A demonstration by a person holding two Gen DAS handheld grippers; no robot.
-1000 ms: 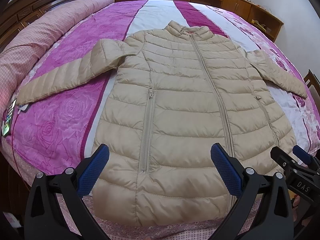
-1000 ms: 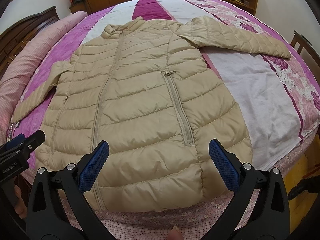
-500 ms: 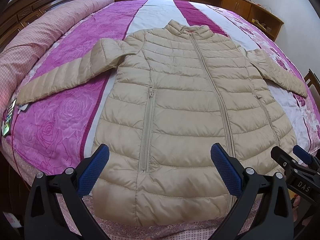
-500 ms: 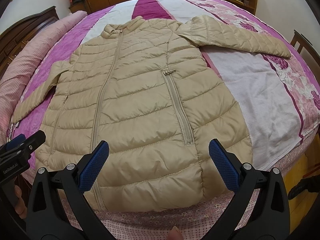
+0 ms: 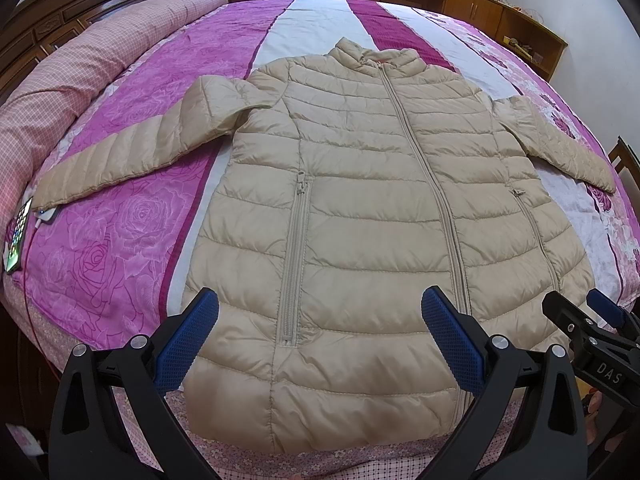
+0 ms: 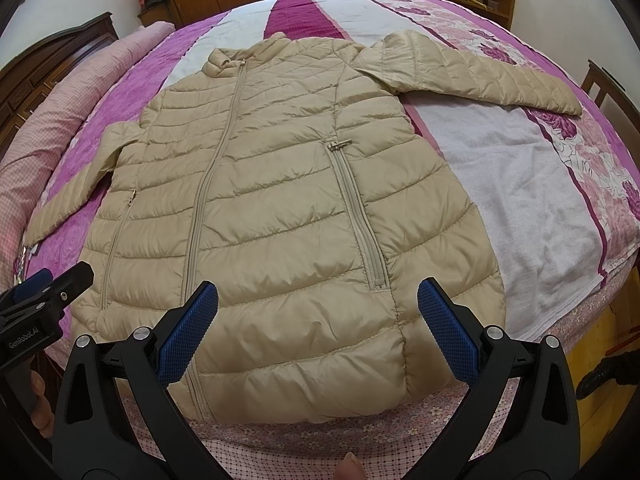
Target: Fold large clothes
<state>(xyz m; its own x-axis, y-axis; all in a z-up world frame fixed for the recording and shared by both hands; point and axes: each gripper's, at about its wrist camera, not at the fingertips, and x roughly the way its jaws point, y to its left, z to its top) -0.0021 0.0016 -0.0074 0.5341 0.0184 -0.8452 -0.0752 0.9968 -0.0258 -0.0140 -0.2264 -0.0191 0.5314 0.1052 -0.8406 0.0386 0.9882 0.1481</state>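
A: Where's the coat at right now?

B: The beige puffer jacket (image 5: pixel 360 208) lies face up and zipped on the bed (image 5: pixel 132 208), collar away from us, hem at the near edge. Going left to right: a phone (image 5: pixel 17 236) sits at the far left edge of the bed, just beside the cuff of the left sleeve (image 5: pixel 132 148), which is stretched out sideways. Then the body of the jacket, then the right sleeve (image 6: pixel 476 72), angled out over the white stripe of the bedspread.

A: And the grippers?

B: The left gripper (image 5: pixel 320 320) hovers over the hem with its jaws spread wide, holding nothing. The right gripper (image 6: pixel 318 316) is the same: jaws spread, nothing pinched, above the hem near the right pocket zip (image 6: pixel 358 216).

A: So nothing folded yet. How would you start?

B: I'd judge the sleeves come first. Pinch each one near the cuff, taking both layers of the slippery quilted shell, and lay it across the chest so it lands flat. Press the air out as you go, or the padding will likely spring the fold open. Mind the phone by the left cuff when lifting that sleeve

A: Anything different from a second ago?

B: Barely. The jacket, sleeves and phone lie exactly where they were, and both pairs of jaws are as wide as before. The views are almost unchanged, so the hands have hardly moved
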